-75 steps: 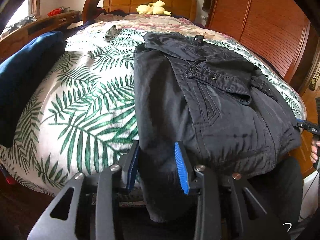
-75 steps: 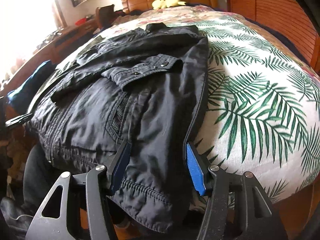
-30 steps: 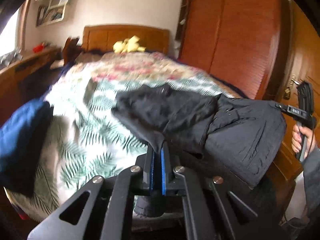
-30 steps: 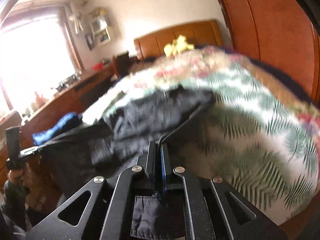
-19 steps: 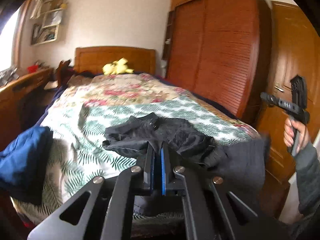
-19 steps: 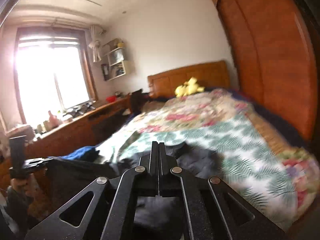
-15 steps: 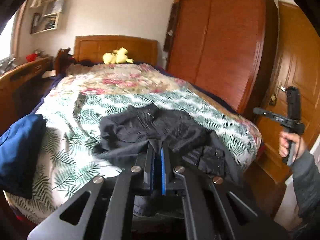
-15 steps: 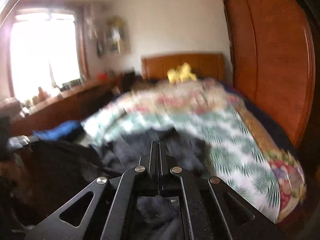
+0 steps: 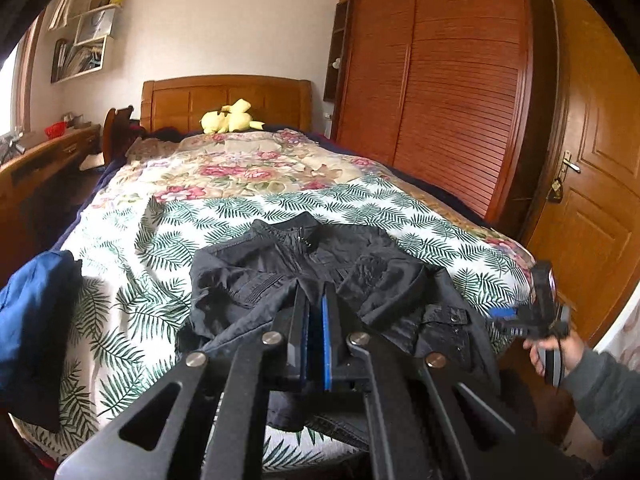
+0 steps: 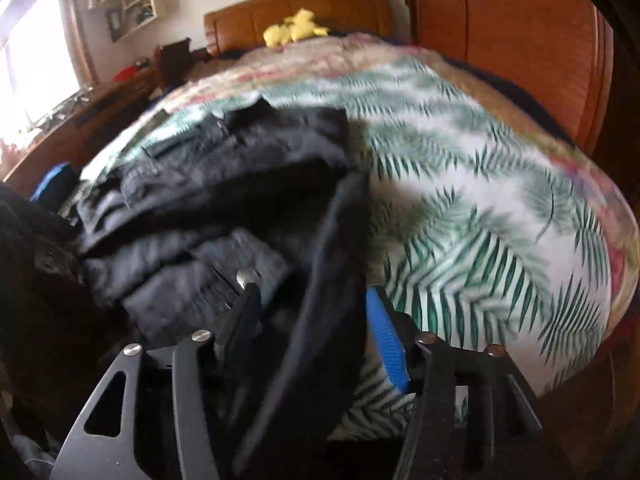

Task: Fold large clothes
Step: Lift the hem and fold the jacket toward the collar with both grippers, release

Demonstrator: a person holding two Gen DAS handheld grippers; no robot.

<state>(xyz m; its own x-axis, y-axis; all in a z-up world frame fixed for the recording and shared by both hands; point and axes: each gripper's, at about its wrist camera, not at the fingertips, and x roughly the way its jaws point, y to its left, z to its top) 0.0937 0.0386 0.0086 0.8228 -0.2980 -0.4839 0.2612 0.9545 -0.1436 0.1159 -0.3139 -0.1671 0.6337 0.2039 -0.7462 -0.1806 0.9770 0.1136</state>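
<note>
The black zip-front cotton jacket lies bunched on the palm-leaf print bedspread near the foot of the bed, collar pointing toward the wooden headboard, hem toward the foot edge, so its long axis runs up the bed. The left gripper has its blue-padded fingers pressed nearly together; whether any cloth is caught between them cannot be told. The jacket's lower front sits right under and ahead of its tips. From the right wrist view, blurred, the right gripper is spread wide, one blue pad showing, and a dark fold of the jacket hangs loose through the gap between the fingers without being squeezed. The rest of the jacket lies ahead and to the left of that claw. A folded blue garment sits at the left edge of the bed, a yellow plush toy up by the headboard.
</note>
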